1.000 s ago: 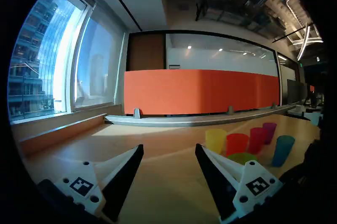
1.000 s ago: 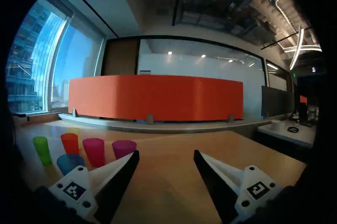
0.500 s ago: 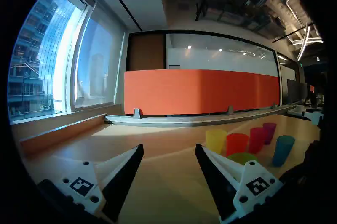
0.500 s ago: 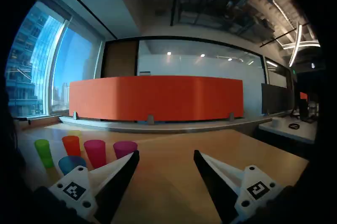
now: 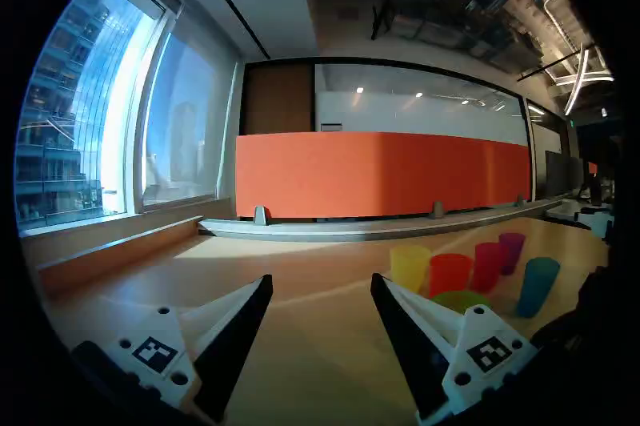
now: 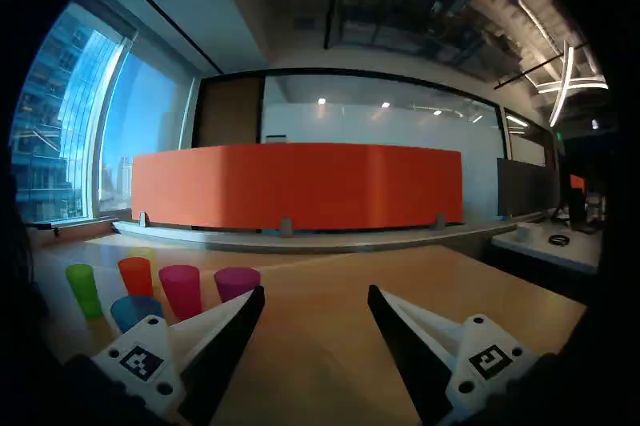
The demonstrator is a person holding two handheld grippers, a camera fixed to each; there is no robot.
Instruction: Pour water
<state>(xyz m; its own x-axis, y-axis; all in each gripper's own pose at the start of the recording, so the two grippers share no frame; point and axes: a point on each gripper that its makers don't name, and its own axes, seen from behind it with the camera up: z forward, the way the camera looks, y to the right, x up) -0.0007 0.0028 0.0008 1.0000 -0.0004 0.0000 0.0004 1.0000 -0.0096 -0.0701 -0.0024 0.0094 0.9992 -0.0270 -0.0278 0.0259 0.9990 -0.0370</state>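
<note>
Several coloured plastic cups stand in a cluster on the wooden table. In the left gripper view they sit right of my open left gripper (image 5: 320, 290): yellow cup (image 5: 410, 266), orange cup (image 5: 450, 274), pink cup (image 5: 488, 264), purple cup (image 5: 512, 250), blue cup (image 5: 538, 285), and a green cup (image 5: 458, 300) partly behind the right finger. In the right gripper view the cups lie left of my open right gripper (image 6: 316, 302): green cup (image 6: 83, 289), orange cup (image 6: 135, 275), pink cup (image 6: 181, 290), purple cup (image 6: 237, 282), blue cup (image 6: 132, 311). Both grippers hold nothing.
An orange divider panel (image 5: 376, 174) runs along the table's far edge. Large windows (image 5: 88, 138) line the left side. A neighbouring desk (image 6: 552, 250) with small items stands at the right. Bare tabletop (image 6: 320, 346) stretches ahead of both grippers.
The right gripper view has shifted very slightly, the cups drifting a little right and down. The left gripper has stayed still.
</note>
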